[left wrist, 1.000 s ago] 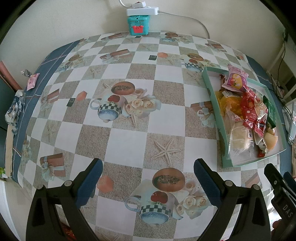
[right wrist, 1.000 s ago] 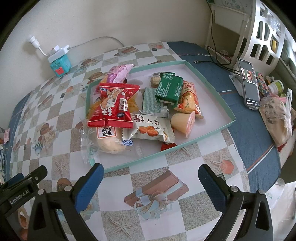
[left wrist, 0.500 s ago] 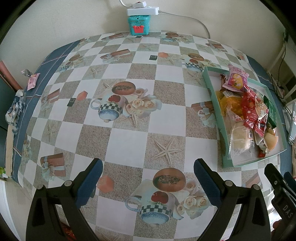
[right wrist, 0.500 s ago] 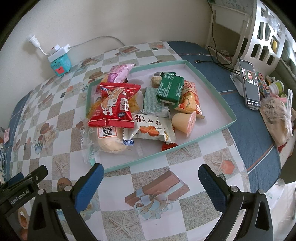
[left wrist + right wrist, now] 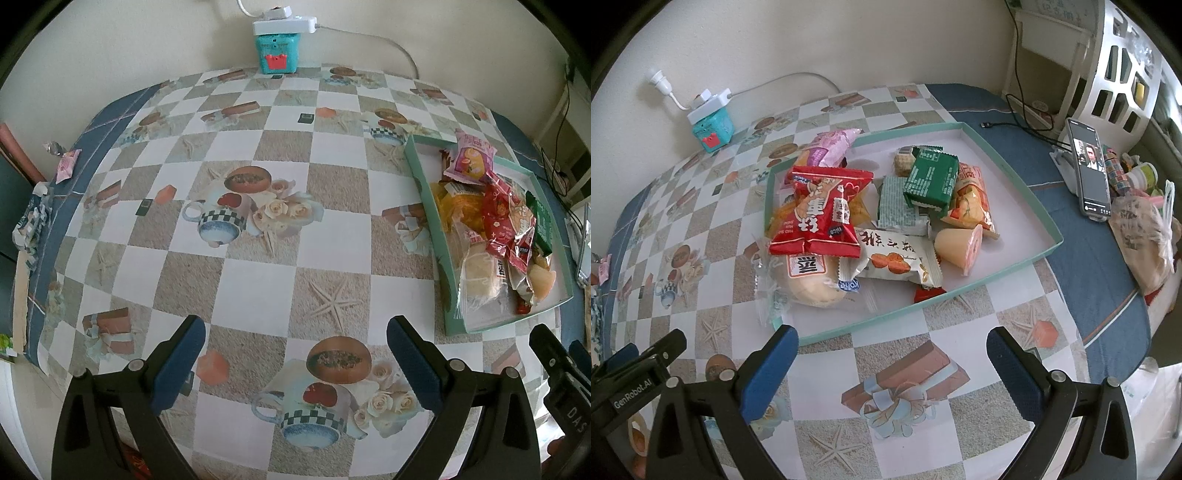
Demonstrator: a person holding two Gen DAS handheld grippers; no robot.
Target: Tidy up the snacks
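While both tools are held low over the worktop (image 5: 258,280), nothing is gripped by either. The left tool (image 5: 295,354) is spread wide above bare patterned cloth, well apart from the snacks. The right tool (image 5: 892,365) is likewise spread wide and empty, and is pointed at the near rim of the teal tray (image 5: 1015,177).

The snacks are found heaped in the tray: a red packet (image 5: 822,218) lies on top at the left, over a clear-wrapped bun (image 5: 812,288) whose wrapper overhangs the near-left corner. A pink packet (image 5: 827,147) leans over the far-left rim. A green packet (image 5: 931,181), a white packet (image 5: 897,258) and a jelly cup (image 5: 960,243) are piled towards the middle. One small pink sweet (image 5: 67,166) is seen apart, at the far left edge of the worktop.

Two stages are fitted by this scene: snacks gathered into the tray, or a heap awaiting sorting out of it. Which step is in hand cannot be settled, so no particular move is prescribed.
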